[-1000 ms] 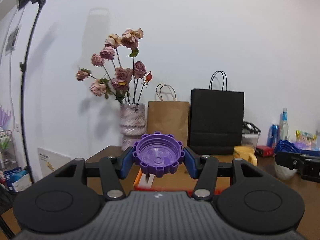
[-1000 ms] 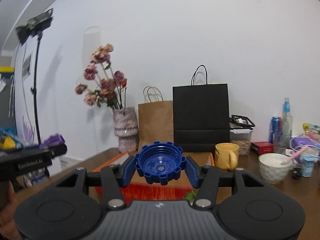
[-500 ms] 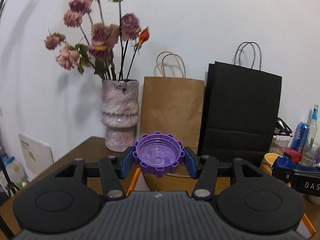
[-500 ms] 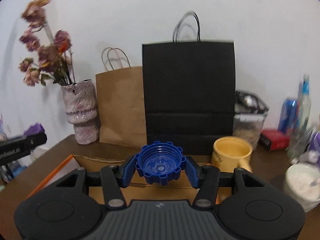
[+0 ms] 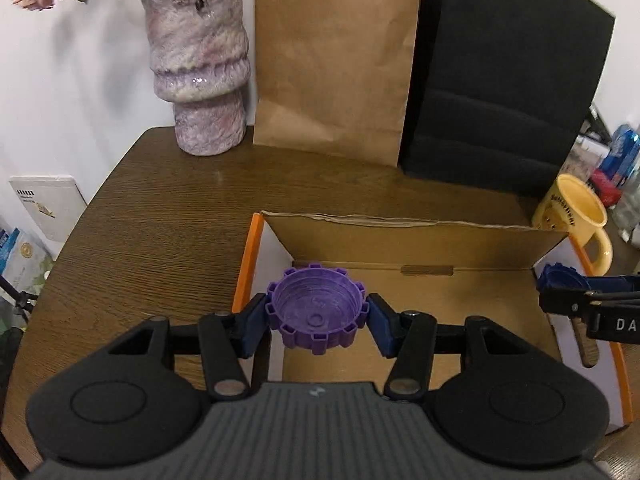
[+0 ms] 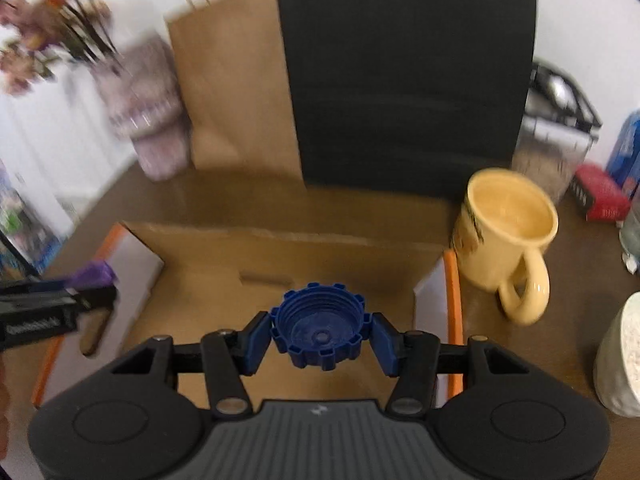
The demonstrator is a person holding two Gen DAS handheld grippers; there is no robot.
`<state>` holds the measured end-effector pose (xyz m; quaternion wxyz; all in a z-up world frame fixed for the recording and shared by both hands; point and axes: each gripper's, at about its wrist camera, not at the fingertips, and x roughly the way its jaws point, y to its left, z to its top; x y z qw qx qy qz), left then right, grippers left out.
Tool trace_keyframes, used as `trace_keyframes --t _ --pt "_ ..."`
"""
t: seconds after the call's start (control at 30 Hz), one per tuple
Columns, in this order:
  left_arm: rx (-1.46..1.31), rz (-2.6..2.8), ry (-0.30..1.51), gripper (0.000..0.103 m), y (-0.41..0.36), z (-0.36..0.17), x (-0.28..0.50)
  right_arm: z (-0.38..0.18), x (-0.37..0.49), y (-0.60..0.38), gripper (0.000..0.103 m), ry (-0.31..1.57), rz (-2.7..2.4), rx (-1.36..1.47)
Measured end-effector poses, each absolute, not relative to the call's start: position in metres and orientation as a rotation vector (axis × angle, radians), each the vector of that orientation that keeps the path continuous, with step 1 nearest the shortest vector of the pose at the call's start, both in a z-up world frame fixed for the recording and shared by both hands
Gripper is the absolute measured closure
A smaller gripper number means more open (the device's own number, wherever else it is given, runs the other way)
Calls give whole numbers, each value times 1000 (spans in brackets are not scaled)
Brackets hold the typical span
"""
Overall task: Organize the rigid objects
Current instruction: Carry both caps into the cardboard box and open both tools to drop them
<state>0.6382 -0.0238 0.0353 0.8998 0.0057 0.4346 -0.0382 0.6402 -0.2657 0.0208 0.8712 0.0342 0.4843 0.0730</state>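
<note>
A purple toothed cap (image 5: 316, 310), hollow side towards the camera, is clamped between the blue pads of my left gripper (image 5: 316, 320). It hangs over the left part of an open cardboard box (image 5: 412, 236) with orange edges. My right gripper (image 6: 319, 340) is shut on a blue toothed cap (image 6: 318, 330) over the middle of the same box (image 6: 280, 240). The right gripper and its blue cap (image 5: 560, 276) show at the right edge of the left wrist view. The left gripper's purple cap (image 6: 92, 274) shows at the left of the right wrist view.
Behind the box stand a mottled purple vase (image 5: 200, 64), a brown paper bag (image 5: 332, 56) and a black paper bag (image 5: 504, 80). A yellow mug (image 6: 506, 232) sits right of the box, a white bowl (image 6: 620, 356) nearer. A red packet (image 6: 600, 196) lies beyond.
Both grippers have swung forward and tipped downward, from facing the wall to looking down into the cardboard box. Each still holds its cap.
</note>
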Motion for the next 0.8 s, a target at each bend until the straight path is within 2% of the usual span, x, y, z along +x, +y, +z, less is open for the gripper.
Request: trace_keyframes --t 0.17,0.43,0.6,0.8 --pt "36 -123 995 49 -37 33 649 15 654 -257 50 1084 147 26" --pt "54 -115 1019 49 -46 22 664 9 665 -256 50 1081 145 27" --pt "69 -82 1042 48 -50 -2 683 -16 680 -261 49 1092 114 25" --pt "132 -105 1091 43 -64 -31 693 -46 689 -256 48 1116 129 15"
